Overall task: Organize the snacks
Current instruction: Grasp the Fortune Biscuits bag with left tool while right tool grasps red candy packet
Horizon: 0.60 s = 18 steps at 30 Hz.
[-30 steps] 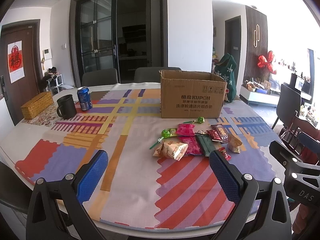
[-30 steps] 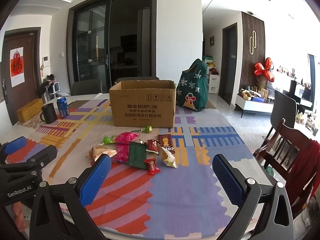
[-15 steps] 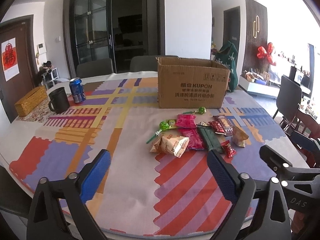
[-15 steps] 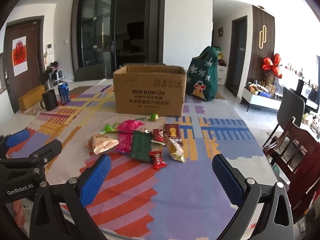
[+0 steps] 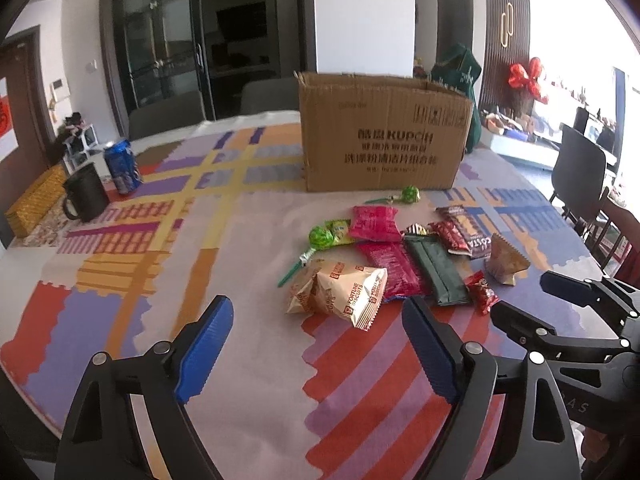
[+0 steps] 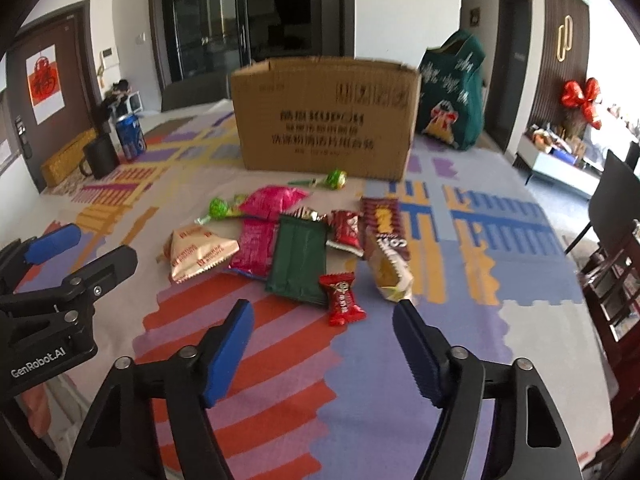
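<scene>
Several snack packets lie in a loose heap on the patterned tablecloth, in front of an open cardboard box (image 5: pixel 384 136) (image 6: pixel 326 120). Nearest my left gripper (image 5: pixel 316 312) is a beige fortune biscuit bag (image 5: pixel 340 292) (image 6: pixel 200 254), just beyond the fingertips. Its jaws are closing with nothing between them. My right gripper (image 6: pixel 324 316) hovers just short of a small red candy (image 6: pixel 342 298) (image 5: pixel 482 296); its jaws are also closing, empty. Pink packets (image 6: pixel 256 252), a dark green packet (image 6: pixel 298 258) and green lollipops (image 5: pixel 320 236) fill the heap.
A black mug (image 5: pixel 86 198) and a blue can (image 5: pixel 122 166) stand at the table's far left beside a woven yellow box (image 5: pixel 34 200). A green bag (image 6: pixel 452 92) sits right of the cardboard box. Dark chairs (image 5: pixel 578 168) stand along the table's right side.
Both grippers have dropped lower and come closer to the snack heap, tilting further down. The jaws of each have narrowed, the right more than the left.
</scene>
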Motion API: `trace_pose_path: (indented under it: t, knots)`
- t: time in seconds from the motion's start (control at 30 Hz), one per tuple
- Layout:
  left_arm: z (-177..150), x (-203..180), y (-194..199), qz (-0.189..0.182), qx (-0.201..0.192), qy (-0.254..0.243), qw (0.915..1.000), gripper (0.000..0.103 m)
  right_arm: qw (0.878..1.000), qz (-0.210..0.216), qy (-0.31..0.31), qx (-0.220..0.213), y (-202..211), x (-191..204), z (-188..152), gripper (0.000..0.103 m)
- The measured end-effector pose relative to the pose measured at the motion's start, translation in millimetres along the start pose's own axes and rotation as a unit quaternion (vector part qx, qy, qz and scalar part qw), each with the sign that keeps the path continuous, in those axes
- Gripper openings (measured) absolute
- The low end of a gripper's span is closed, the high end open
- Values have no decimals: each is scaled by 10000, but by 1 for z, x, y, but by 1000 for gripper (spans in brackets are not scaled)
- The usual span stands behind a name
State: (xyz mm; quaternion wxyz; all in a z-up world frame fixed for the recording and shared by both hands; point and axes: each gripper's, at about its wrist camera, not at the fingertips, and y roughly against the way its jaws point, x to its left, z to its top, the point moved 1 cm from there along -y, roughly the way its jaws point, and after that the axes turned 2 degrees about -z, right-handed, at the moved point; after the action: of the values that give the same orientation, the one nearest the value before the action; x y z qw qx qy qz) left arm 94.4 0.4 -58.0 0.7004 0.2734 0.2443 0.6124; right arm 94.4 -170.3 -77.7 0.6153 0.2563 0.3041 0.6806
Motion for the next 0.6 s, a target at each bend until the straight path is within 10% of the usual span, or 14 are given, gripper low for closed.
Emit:
trace_pose_path:
  t: [0.6]
  knots:
    - [9, 0, -77, -365, 641, 22, 9973, 82, 9972, 94, -209, 712, -62, -11, 4, 53]
